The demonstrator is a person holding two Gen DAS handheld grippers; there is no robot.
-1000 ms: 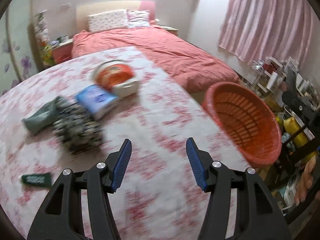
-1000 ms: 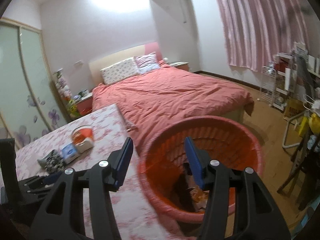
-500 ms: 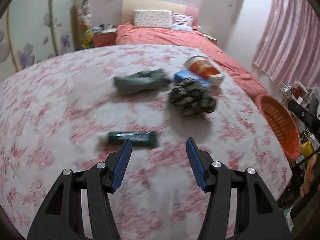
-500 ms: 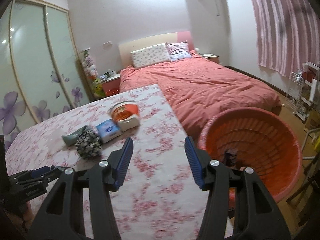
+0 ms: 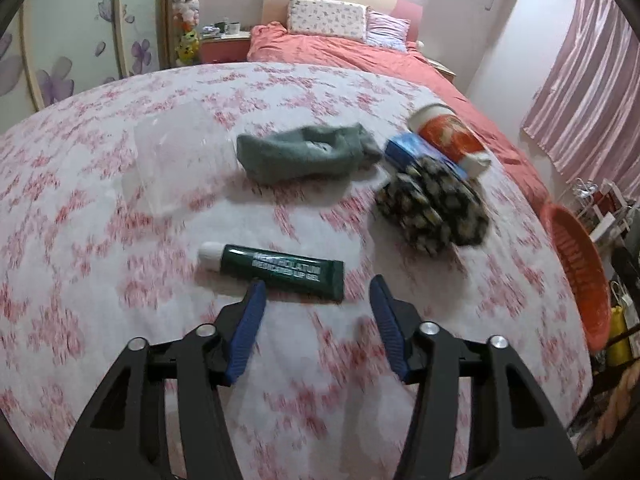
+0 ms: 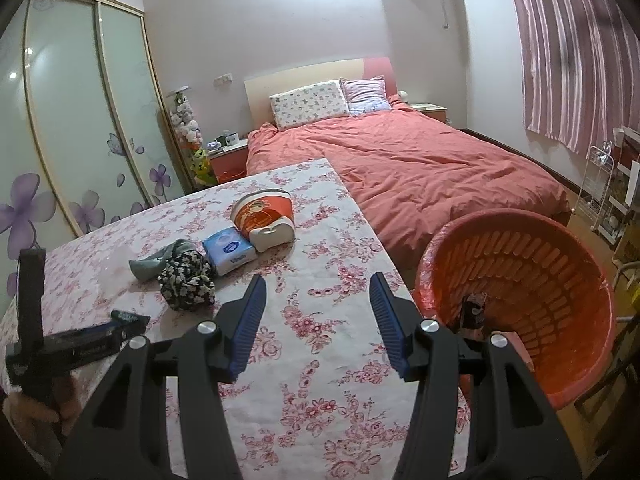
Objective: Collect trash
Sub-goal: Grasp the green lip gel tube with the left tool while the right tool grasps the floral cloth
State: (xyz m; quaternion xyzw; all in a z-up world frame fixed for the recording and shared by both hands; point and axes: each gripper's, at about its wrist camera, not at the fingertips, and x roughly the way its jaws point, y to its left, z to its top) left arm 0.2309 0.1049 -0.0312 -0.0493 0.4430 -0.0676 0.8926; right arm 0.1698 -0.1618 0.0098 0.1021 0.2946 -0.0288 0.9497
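Observation:
A dark green lip-gel tube (image 5: 280, 272) with a white cap lies on the floral tablecloth (image 5: 80, 240). My left gripper (image 5: 317, 286) hovers just short of it. Its jaws are closing with nothing pressed between them, and the left fingertip overlaps the tube's near edge. Beyond lie a grey-green sock (image 5: 304, 156), a black floral cloth (image 5: 436, 208), a blue tissue pack (image 5: 408, 148) and a tipped red paper cup (image 5: 448, 136). My right gripper (image 6: 317, 280) stands open and empty over the table beside the orange basket (image 6: 520, 292), which holds some dark trash.
A clear plastic sheet (image 5: 172, 160) lies on the table's far left. The basket (image 5: 580, 272) stands off the table's right edge. A red bed (image 6: 420, 160) is behind the table, a wardrobe (image 6: 80, 120) at left and a wire rack (image 6: 600, 184) at right.
The left gripper swung left from the basket side across the table and came in close to the green tube. The right gripper moved off the basket to over the table, then held still.

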